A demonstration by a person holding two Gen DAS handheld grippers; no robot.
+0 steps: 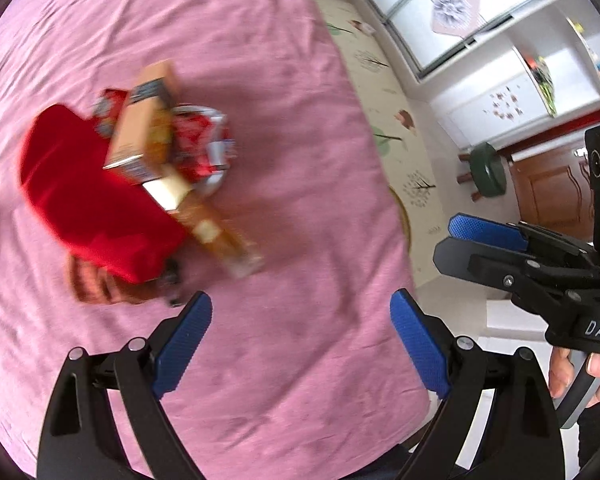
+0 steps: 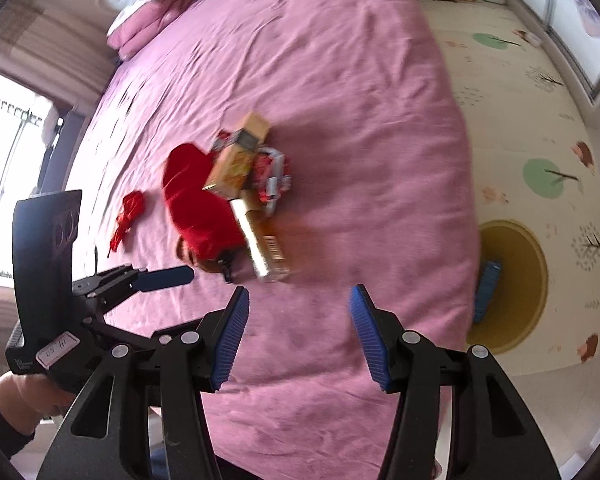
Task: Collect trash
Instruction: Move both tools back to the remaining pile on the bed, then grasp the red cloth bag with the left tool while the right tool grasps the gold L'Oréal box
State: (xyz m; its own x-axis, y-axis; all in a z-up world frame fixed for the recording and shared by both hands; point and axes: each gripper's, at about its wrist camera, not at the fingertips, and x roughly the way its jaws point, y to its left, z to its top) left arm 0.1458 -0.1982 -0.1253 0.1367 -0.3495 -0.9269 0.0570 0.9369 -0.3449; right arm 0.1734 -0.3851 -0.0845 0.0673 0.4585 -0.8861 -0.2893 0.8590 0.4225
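Both the left gripper (image 1: pixel 300 346) and right gripper (image 2: pixel 298 334) hang empty, jaws apart, above the pink bedsheet (image 2: pixel 340 100). The heaped cardboard boxes and wrappers (image 2: pixel 248 184) lie against a red cloth (image 2: pixel 196 200); a round yellow bin (image 2: pixel 512 288) stands beside the bed.

Blur: trash pile (image 1: pixel 168 168) smeared, box print and wrapper (image 1: pixel 200 136) lettering unreadable | Hidden: striped item (image 1: pixel 96 284) mostly under red cloth (image 1: pixel 88 192), identity unclear | Hidden: yellow bin (image 2: pixel 536 280) partly behind bed edge (image 2: pixel 460 240), blue object (image 2: pixel 486 288) inside indistinct | Cut off: person's hand (image 1: pixel 580 372) at frame edge
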